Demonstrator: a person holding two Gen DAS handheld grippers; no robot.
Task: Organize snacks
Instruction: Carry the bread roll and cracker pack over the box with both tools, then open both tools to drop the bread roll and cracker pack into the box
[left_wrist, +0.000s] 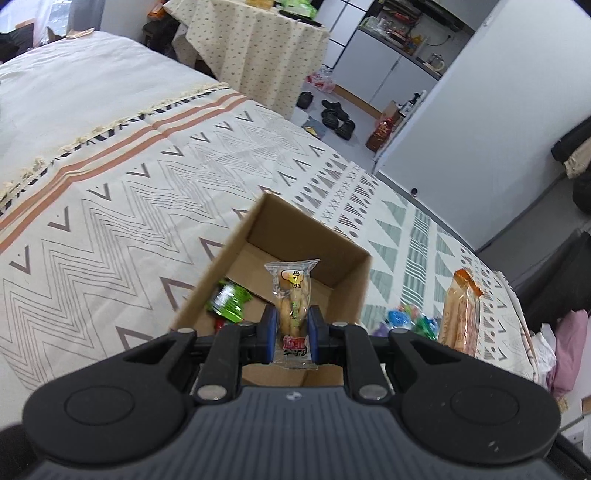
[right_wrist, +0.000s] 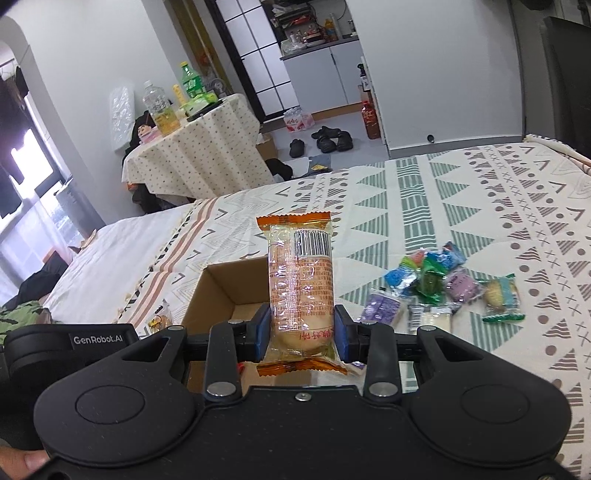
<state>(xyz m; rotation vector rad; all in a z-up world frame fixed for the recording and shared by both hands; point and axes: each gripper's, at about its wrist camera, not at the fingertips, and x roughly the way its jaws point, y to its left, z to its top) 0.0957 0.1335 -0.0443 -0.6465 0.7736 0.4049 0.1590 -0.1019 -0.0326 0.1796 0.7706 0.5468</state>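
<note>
While both grippers grip pkts, box (left_wrist: 347, 273) rim sits below.

1. Bedspread (right_wrist: 461, 192), patterned with zigzags and triangles, covers the bed.
2. Round table (right_wrist: 199, 155) beyond the bed, under a dotted cloth.
3. Bottles (right_wrist: 157, 107) on the table, one green (right_wrist: 192, 83).
4. Black shoes (right_wrist: 328, 140) on the grey floor near the doorway.
5. Red jug (right_wrist: 371, 120) on the floor beside the white wall.
6. Kitchen counter (right_wrist: 317, 44) in the far room, cluttered.
7. Pink cloth (left_wrist: 570, 354) off the bed's edge in the left wrist view.
</note>
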